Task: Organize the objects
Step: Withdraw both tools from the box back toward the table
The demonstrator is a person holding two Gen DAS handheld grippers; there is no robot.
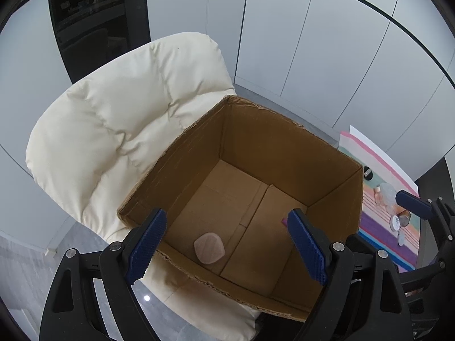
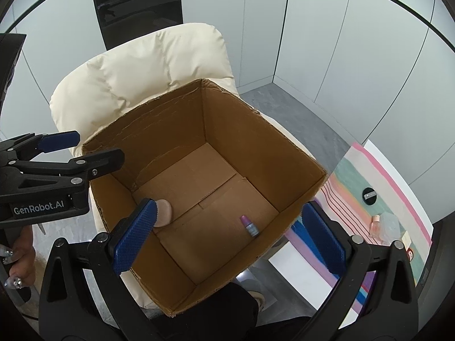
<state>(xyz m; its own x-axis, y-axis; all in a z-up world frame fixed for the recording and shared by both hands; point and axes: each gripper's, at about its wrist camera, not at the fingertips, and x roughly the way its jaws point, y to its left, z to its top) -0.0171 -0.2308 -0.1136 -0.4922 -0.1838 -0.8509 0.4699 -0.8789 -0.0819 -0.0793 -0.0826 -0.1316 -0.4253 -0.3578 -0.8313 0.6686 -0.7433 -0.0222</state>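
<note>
Left wrist view: a cream padded chair carries an open cardboard box, its flaps torn away to ragged edges, standing on the seat against white wall panels. My left gripper hangs above the near rim of the box, jaws spread wide apart and holding nothing. Between its blue pads, on the box floor near the front wall, lies a rounded pink pebble-shaped piece. To the right of the box a striped cloth in pink, green and purple covers the tabletop, with several small bottles and jars gathered on it; what they are I cannot tell at this size.

Right wrist view: my right gripper is held over the same box, jaws likewise wide apart and empty. The pink piece shows partly behind my left-hand pad, near the box's left wall. A small purple-capped bottle lies on its side on the box floor close to the right wall, well apart from the pink piece. My left gripper reaches in from the left edge just above the box rim, jaws parted, my left hand with jewelled nails below it. A black round disc and a small pinkish bottle rest on the striped cloth.
</note>
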